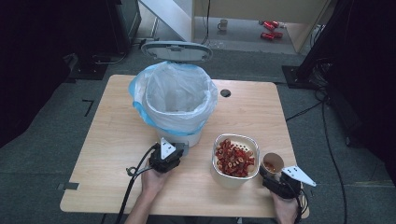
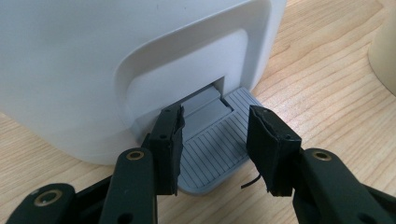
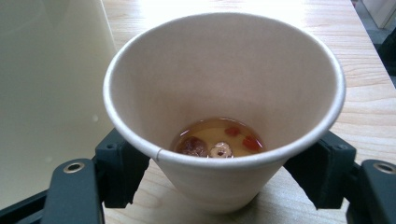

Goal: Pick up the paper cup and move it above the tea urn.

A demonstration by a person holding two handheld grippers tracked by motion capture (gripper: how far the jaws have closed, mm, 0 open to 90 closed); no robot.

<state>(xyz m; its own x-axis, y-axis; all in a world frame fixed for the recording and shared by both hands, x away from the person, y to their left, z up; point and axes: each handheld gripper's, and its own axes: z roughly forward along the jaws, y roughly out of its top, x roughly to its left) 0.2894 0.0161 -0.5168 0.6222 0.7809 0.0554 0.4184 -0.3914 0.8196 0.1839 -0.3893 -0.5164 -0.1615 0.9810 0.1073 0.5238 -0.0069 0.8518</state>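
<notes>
Nearest the person, the right tongs (image 3: 219, 186) stand half open around a paper cup (image 3: 224, 107), one black jaw at each side of its lower wall; whether the pads already press on the paper cannot be told. The cup stands upright at the desk's (image 1: 116, 163) near right corner, its long axis vertical, so the grip comes level from the person's side; it is the right hand's thing, well apart from the left. It is a thin, matt white cone with a rolled rim, holding a shallow amber liquid with a few red and brown fruit slices. Just beside it to the left stands a cream tub (image 1: 236, 161) heaped with dried red slices. Across the desk, the left tongs (image 2: 217, 140) sit almost fully narrowed on the ribbed grey plastic pedal (image 2: 212, 149), a jaw at either edge, at the foot of the smooth white bin (image 1: 180, 105). Its lid (image 1: 176, 50) stands raised, and a crinkled translucent liner folds over the rim.
</notes>
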